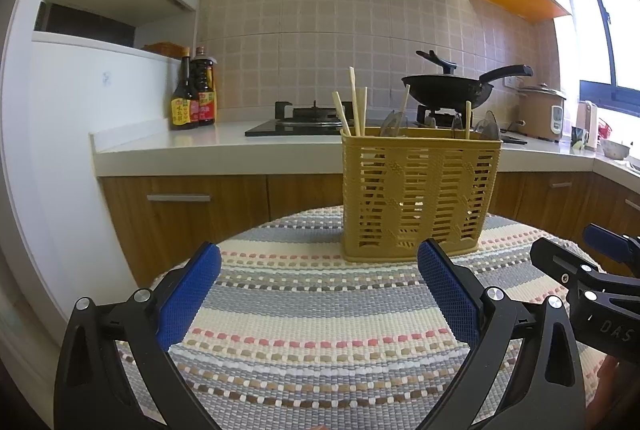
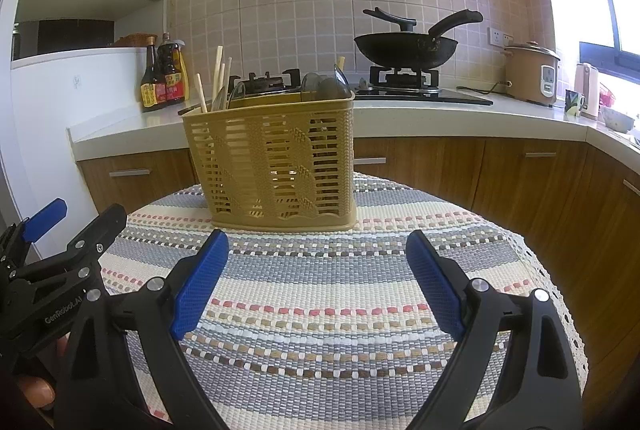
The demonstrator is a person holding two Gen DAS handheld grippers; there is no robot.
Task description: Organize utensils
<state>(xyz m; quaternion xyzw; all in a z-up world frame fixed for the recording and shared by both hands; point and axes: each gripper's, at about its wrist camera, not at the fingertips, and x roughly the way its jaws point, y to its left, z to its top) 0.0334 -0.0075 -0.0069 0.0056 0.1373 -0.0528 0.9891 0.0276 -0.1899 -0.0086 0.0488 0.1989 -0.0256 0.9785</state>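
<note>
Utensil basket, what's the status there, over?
Both grippers, left and right, open, empty. Basket upright on mat, chopsticks inside. Nothing blocking.

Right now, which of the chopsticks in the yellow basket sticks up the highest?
The tallest chopstick stands at the left end of the yellow basket, nearest the sauce bottles. Its tip rises above all the others; the lone chopstick on the right is much lower.

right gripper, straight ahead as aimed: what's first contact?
Probably the yellow utensil basket: it stands just beyond the open right gripper, slightly left of centre, only bare woven mat between them. Depth is uncertain.
</note>
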